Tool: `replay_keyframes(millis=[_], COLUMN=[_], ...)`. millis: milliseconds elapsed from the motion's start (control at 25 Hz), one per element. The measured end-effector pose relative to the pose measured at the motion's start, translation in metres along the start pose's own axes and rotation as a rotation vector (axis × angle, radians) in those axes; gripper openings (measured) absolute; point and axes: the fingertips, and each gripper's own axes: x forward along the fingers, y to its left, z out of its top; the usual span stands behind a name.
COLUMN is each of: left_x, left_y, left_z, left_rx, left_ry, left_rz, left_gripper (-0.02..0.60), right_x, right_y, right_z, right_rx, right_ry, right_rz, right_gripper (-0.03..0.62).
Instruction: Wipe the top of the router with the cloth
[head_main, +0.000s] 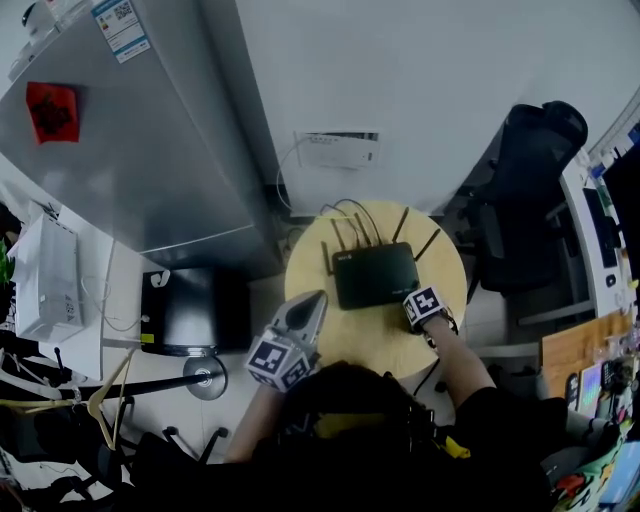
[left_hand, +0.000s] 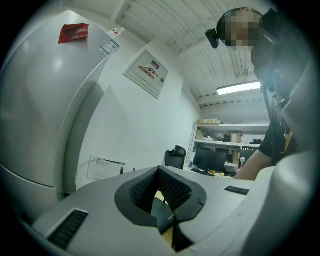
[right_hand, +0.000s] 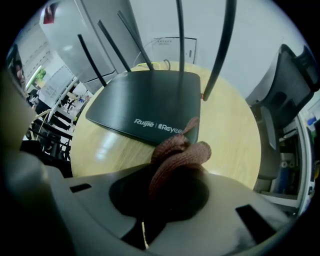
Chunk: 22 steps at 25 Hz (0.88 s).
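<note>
**While the cloth sits at the router's near edge**

Where the black router (right_hand: 145, 107) lies flat on the round wooden table (right_hand: 235, 135), my bunched reddish-brown cloth (right_hand: 175, 155) reaches its near edge; whether they touch I cannot tell. My right gripper (right_hand: 167, 187) is clamped on that cloth. White lettering (right_hand: 157, 125) on the router's top reads "Ruijie | Reyee". My left gripper (left_hand: 162, 200) is closed and empty, raised off the table's left side.
</note>
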Motion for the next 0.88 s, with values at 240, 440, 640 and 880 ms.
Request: replay_keyframes(millis=[240,440,640,880], left_x=[-0.01,-0.016,-0.022,-0.03], left_y=[0.017,0.025,0.031,0.036], left_z=[-0.003,-0.004,-0.005,-0.004], left_rx=[-0.013,-0.009,-0.01,-0.013], left_ry=[0.001,0.019,0.011,0.005], left_rz=[-0.004,-0.02,-0.027,-0.015], left_gripper=[-0.009,-0.009,-0.009,-0.009], right_x=[0.0,0.004,0.004,0.006], right_y=[0.03,0.045,0.066,0.085], right_z=[0.008,0.014,0.018,0.024], right_rx=[-0.017,-0.012,-0.023,-0.064], right_ry=[-0.027,-0.042,-0.064,-0.071], right_rz=[0.014,0.008,0.043,0.036], right_gripper=[0.063,0.061,0.063,0.061])
